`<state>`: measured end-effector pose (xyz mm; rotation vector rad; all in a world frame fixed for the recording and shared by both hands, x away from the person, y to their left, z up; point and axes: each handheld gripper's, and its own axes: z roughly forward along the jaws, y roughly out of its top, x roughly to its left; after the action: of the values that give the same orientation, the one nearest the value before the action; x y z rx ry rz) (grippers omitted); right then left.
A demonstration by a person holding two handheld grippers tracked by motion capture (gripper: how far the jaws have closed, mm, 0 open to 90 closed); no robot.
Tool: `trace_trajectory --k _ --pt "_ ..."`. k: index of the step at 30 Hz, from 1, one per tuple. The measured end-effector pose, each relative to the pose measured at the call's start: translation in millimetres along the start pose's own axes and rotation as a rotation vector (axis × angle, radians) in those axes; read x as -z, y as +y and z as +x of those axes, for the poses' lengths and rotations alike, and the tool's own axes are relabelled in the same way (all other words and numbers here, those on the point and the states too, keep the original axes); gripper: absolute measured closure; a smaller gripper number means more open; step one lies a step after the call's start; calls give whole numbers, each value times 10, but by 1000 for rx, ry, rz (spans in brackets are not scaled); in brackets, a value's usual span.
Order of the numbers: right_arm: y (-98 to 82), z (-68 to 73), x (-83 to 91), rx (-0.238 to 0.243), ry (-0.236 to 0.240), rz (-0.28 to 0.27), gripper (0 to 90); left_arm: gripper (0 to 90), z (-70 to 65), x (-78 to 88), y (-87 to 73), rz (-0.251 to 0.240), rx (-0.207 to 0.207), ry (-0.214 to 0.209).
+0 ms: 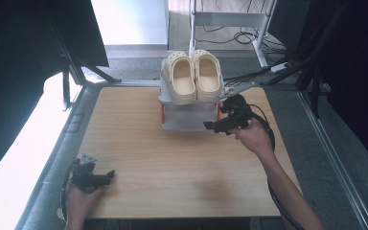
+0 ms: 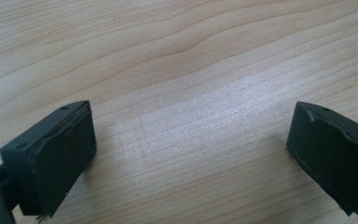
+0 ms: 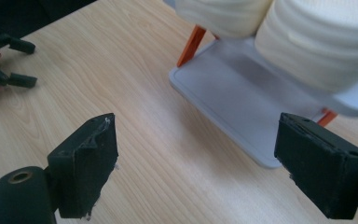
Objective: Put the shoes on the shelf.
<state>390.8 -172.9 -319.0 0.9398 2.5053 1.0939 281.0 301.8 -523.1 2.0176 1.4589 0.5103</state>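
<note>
Right gripper (image 1: 219, 125), jaws wide and empty, faces the shoe rack (image 1: 190, 120) at the worktop's far edge, positioned to engage; left gripper (image 1: 96, 178), jaws wide, idles near-left.

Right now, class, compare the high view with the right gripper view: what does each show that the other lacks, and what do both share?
High view alone: both cream clogs from above, side by side on the rack's top shelf, the person's right hand, and the grey floor beyond the table. Right gripper view alone: the orange legs and the bare lower shelf seen close, between its own open jaws. Both: the wooden table, the white shoe rack, the clogs, and the left gripper, open, near the table's edge.
</note>
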Motion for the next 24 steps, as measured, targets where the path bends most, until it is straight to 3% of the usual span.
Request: trace_trajectory --k 7,10,13,24 --pt "-318 -3 -119 27 6 6 108 10 -2 0 0 0 0 2" --pt "-453 6 -199 22 25 -17 106 10 -3 0 0 0 1 1" --pt "-590 24 -306 26 38 -31 102 10 -4 0 -1 0 0 2" --pt "-1158 52 -764 21 11 -28 96 10 -9 2 0 1 4 1"
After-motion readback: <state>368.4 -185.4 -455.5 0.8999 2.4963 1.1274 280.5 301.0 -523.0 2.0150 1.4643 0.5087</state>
